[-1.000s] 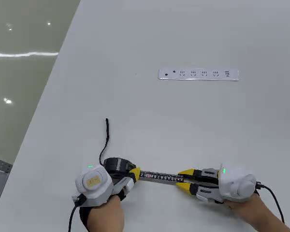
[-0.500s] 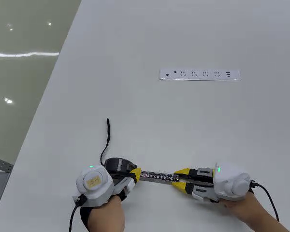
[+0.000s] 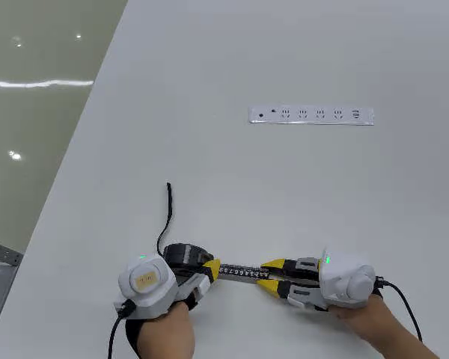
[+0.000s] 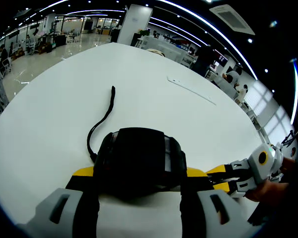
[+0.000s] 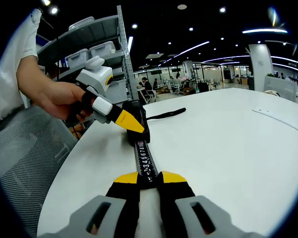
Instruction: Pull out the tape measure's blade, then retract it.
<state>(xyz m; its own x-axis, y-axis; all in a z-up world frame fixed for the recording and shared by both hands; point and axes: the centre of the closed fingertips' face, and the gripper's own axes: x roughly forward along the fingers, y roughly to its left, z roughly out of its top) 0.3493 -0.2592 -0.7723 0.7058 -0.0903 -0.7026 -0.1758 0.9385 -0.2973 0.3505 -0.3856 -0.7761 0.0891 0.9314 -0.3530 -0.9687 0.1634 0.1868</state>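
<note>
A black tape measure (image 3: 184, 256) lies on the white table near its front edge, its wrist strap (image 3: 165, 217) trailing away. My left gripper (image 3: 207, 271) is shut on the case (image 4: 138, 159), which sits between the yellow-tipped jaws. A short stretch of dark blade (image 3: 240, 271) with printed numbers runs right from the case. My right gripper (image 3: 270, 274) is shut on the blade's end (image 5: 146, 168), and the blade leads straight back to the case (image 5: 137, 121). The right gripper (image 4: 229, 177) also appears at the right of the left gripper view.
A white power strip (image 3: 310, 115) lies flat farther back on the table (image 3: 232, 172). The table's left edge runs diagonally beside a glossy floor (image 3: 30, 112). A cable (image 3: 400, 303) hangs from the right gripper. Shelving (image 5: 94, 49) stands behind the person's hand.
My right gripper has moved left toward the case, and the exposed blade has become shorter. The left gripper and case have stayed put.
</note>
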